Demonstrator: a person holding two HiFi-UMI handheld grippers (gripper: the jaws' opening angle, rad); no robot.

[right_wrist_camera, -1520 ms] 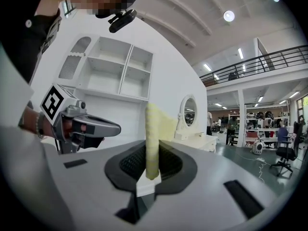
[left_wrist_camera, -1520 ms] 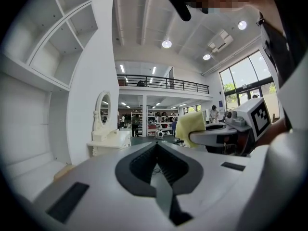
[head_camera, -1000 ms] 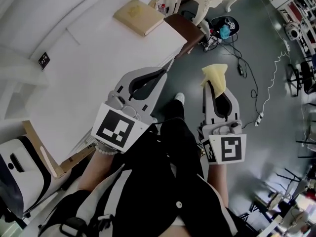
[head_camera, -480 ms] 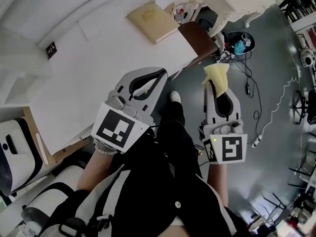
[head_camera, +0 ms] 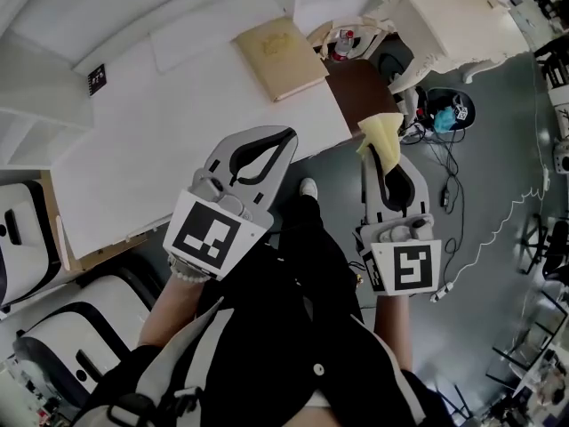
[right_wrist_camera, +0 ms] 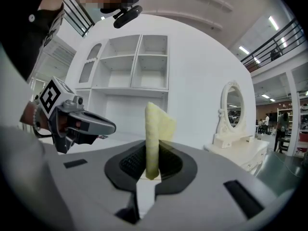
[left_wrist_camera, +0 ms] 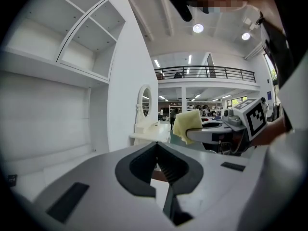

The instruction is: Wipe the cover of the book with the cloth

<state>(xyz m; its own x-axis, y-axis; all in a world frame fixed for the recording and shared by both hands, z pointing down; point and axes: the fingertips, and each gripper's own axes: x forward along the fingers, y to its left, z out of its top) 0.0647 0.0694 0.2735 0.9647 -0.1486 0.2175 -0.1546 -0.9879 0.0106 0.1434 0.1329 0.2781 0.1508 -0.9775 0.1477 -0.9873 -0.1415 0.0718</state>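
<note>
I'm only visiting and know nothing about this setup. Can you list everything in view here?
table: one, white, left of centre
book: one, tan, on the table's far corner
cloth: one, yellow, pinched in the right gripper
seat: one, brown, just past the table's corner by the book
dressing table: one, cream, top right, with an oval mirror
shelves: one unit, white, on the wall behind the table
cables: several, white and black, on the grey floor at the right
legs: the person's, in dark clothing, bottom centre
left gripper: one, grey, shut and empty, at the table's near edge
right gripper: one, grey, shut on the cloth, above the floor
</note>
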